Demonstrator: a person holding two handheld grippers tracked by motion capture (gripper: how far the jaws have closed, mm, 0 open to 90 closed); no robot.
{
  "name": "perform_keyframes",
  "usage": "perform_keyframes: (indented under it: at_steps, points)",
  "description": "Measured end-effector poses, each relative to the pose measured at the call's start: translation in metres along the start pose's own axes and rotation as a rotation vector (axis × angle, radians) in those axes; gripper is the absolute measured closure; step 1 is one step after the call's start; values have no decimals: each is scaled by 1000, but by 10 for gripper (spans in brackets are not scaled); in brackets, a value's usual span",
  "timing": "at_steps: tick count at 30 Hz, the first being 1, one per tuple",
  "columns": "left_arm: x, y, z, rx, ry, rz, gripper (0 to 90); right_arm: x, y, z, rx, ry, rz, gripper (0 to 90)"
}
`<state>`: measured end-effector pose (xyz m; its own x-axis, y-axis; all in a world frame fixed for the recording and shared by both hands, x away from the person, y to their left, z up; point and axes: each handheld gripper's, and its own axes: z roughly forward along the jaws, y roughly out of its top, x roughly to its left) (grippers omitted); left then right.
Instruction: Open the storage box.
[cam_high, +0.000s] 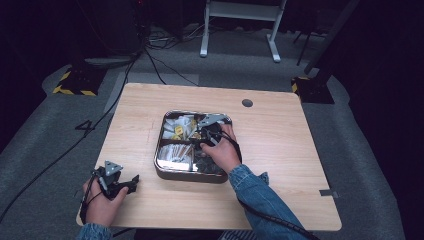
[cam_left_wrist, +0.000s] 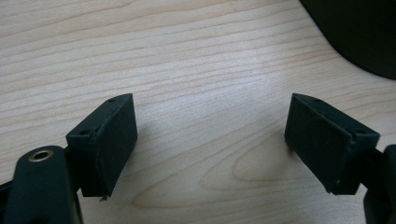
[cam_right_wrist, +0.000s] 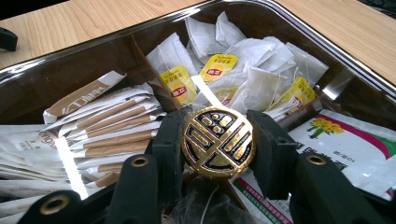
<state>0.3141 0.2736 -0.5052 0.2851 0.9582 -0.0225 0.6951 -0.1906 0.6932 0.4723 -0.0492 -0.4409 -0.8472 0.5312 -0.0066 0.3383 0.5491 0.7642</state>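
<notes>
Right now the right gripper (cam_right_wrist: 218, 142) is pinching a round black and gold disc (cam_right_wrist: 218, 141) between its two jaws, one jaw on each side of it. The disc is held up over the metal tray (cam_high: 165, 174), just above the middle of it. Past the disc, at the tray's far side, lie white tea bags (cam_right_wrist: 254, 70) with yellow tags. Beside the disc on one side are long paper sticks (cam_right_wrist: 109, 126), and on the other side a white packet with yellow flowers (cam_right_wrist: 348, 142). The left gripper (cam_left_wrist: 210, 140) rests away from the tray, near the table's (cam_high: 280, 150) front corner, with its jaws spread wide over bare wood.
</notes>
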Motion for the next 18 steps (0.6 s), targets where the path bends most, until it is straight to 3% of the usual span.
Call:
perform_keyframes:
  at_steps: [18]
  points:
    - [0,0,0,1,-1,1,176,1,25,-38,-61,-9,-16,589]
